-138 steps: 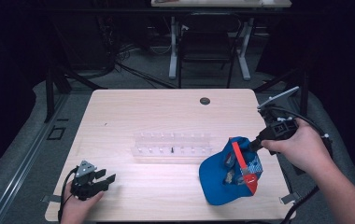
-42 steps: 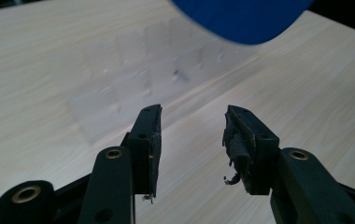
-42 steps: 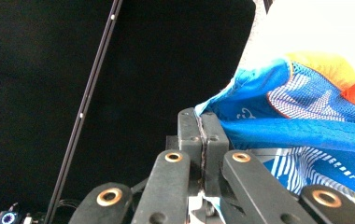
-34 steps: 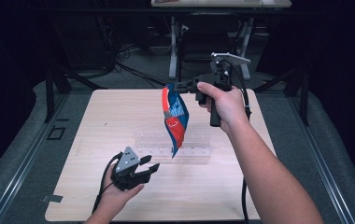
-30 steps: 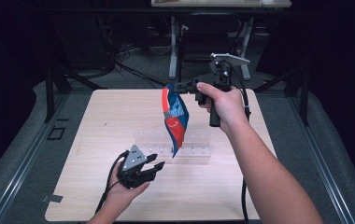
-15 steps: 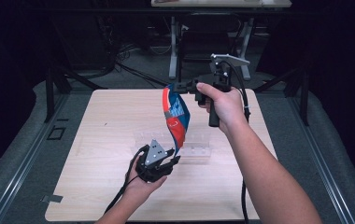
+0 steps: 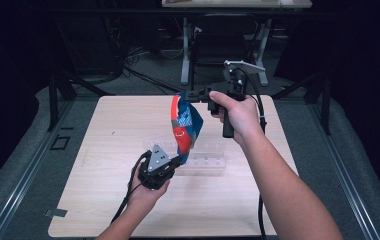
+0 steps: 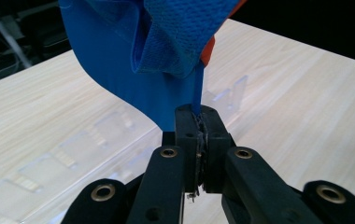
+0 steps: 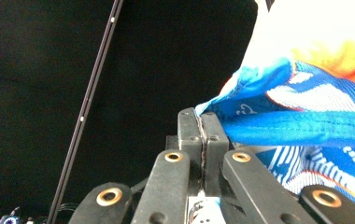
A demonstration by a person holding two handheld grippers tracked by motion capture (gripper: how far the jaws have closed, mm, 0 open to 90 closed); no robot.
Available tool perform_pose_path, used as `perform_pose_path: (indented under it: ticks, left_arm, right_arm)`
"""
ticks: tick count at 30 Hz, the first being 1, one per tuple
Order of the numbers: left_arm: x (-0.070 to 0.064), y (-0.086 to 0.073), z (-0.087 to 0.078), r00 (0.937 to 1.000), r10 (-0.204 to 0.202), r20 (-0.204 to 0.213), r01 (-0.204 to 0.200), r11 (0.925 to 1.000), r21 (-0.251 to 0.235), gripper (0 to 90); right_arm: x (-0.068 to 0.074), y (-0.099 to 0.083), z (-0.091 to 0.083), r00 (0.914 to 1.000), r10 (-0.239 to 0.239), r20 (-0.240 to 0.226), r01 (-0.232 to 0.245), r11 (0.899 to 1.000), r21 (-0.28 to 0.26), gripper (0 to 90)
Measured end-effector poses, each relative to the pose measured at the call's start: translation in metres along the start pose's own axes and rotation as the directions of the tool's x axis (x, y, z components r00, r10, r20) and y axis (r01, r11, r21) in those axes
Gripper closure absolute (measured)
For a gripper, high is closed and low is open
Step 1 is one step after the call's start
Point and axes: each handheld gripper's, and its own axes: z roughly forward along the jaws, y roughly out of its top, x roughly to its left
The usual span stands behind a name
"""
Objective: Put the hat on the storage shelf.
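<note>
A blue, red and white cloth garment (image 7: 184, 127) hangs in the air above the middle of the table. My right gripper (image 7: 190, 95) is shut on its top edge, and in the right gripper view the blue hem (image 9: 301, 123) runs off to the right from the closed jaws (image 9: 202, 122). My left gripper (image 7: 179, 161) is shut on the garment's bottom edge just above the table. In the left gripper view the blue fabric (image 8: 152, 60) rises from between the closed jaws (image 8: 198, 115).
A clear plastic rack (image 7: 205, 159) with a row of small slots lies on the light wooden table (image 7: 108, 130), right below the hanging garment. Metal table legs (image 7: 185, 45) and cables stand on the dark floor beyond the far edge.
My left gripper moved right and forward from the table's near left to the garment's bottom edge and closed on it. The right gripper kept the garment lifted and barely moved.
</note>
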Motion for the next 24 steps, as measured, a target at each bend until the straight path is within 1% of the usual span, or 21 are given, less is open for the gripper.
perform_pose_path:
  ticks: [2,6,9,11,15,19,22,24]
  left_arm:
    - [0.004,-0.001,-0.001,0.9999,-0.014,0.003,0.014,0.9999,-0.004,88.5]
    - [0.009,-0.003,-0.002,0.9998,-0.021,0.0,0.021,0.9998,-0.003,88.6]
    - [0.013,-0.005,-0.002,0.9992,-0.039,0.013,0.039,0.9992,-0.003,88.6]
    - [0.014,-0.006,-0.002,0.999,-0.041,0.015,0.041,0.9991,-0.003,88.6]
    - [0.016,-0.007,0.0,0.9979,-0.052,0.039,0.052,0.9987,-0.003,88.6]
    - [0.017,-0.01,0.003,0.9983,-0.048,0.034,0.047,0.9989,0.007,88.6]
    - [0.018,-0.014,0.004,0.9975,-0.063,0.032,0.063,0.998,0.006,88.6]
    - [0.018,-0.017,0.005,0.9974,-0.065,0.031,0.065,0.9978,0.015,88.6]
  right_arm:
    - [-0.001,0.0,0.001,1.0,0.002,0.0,-0.002,1.0,0.004,90.0]
    - [-0.003,-0.001,0.004,1.0,0.005,-0.001,-0.005,1.0,0.004,90.0]
    - [-0.005,-0.001,0.006,1.0,0.003,0.004,-0.003,1.0,0.013,90.0]
    - [-0.007,-0.001,0.006,1.0,0.004,0.008,-0.004,1.0,0.015,90.0]
    - [-0.009,-0.001,0.007,0.9999,0.013,0.007,-0.013,1.0,0.01,90.0]
    - [-0.012,0.0,0.009,0.9998,0.01,0.019,-0.01,1.0,0.02,90.0]
    - [-0.014,0.0,0.011,0.9998,0.01,0.02,-0.011,1.0,0.027,90.0]
    - [-0.017,0.0,0.014,0.9997,0.013,0.021,-0.013,0.999,0.031,90.0]
